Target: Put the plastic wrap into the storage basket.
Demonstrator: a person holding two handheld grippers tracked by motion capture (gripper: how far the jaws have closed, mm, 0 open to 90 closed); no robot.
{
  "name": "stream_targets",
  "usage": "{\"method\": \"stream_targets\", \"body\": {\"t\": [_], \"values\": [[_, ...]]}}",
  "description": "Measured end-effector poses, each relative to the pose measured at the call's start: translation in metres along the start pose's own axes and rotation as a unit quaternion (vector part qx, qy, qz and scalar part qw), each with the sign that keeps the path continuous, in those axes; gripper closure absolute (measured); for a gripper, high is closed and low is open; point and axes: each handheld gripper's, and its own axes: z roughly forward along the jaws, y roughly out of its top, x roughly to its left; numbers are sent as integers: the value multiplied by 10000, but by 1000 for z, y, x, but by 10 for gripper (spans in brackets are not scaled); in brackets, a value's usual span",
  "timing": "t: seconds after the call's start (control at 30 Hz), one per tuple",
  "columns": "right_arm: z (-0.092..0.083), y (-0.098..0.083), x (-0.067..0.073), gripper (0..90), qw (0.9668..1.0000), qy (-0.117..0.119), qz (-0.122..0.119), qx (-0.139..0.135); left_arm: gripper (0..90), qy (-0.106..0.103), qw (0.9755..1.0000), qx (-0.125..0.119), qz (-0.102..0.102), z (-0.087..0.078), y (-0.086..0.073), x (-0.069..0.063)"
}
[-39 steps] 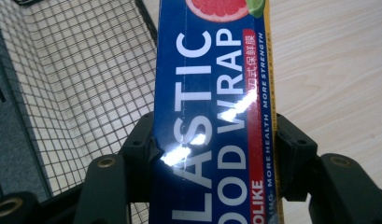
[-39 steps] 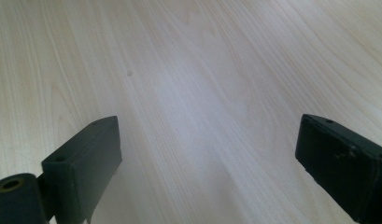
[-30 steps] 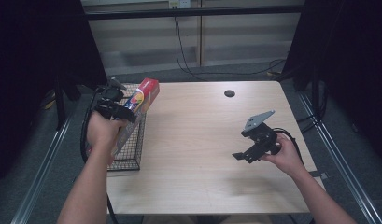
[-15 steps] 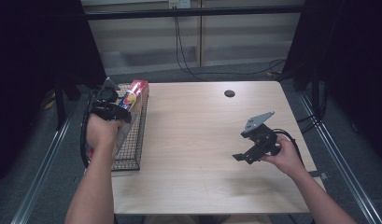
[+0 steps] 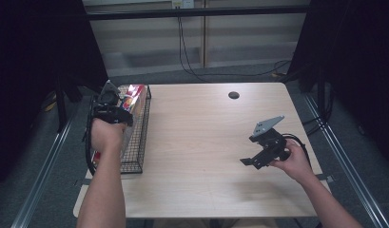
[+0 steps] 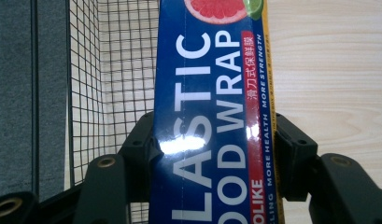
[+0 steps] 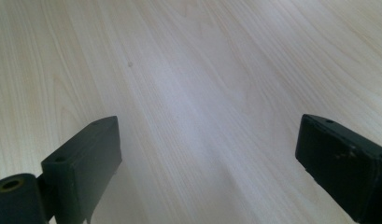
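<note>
Both pads of the left gripper pinch the plastic wrap box above the wire basket; lower it level inside; right gripper gapes, idle.

A pale wooden counter has a small round dark hole near its far edge. Black cables hang down the wall behind it. Grey floor lies on either side.

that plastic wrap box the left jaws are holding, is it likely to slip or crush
The plastic wrap box has a glossy face with glare, so it may slide between the jaws. It looks like thin cardboard, so a hard squeeze could dent it. It is long and gripped near one end over the wire basket, so it may droop or swing.
</note>
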Motion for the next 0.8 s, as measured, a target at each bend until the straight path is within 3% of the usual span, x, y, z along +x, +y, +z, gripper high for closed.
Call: {"method": "stream_targets", "body": {"t": [0.33, 0.6, 0.8], "values": [[2, 0, 5, 65, 10000, 36, -18, 34, 435, 205, 9989, -57, -421, 1, -6, -3], [3, 0, 5, 66, 10000, 26, -61, 58, 432, 281, 9989, 48, -374, 10, -11, -9], [3, -1, 6, 66, 9999, 105, -64, 51, 429, 323, 9981, 170, -487, 22, -15, -6]]}}
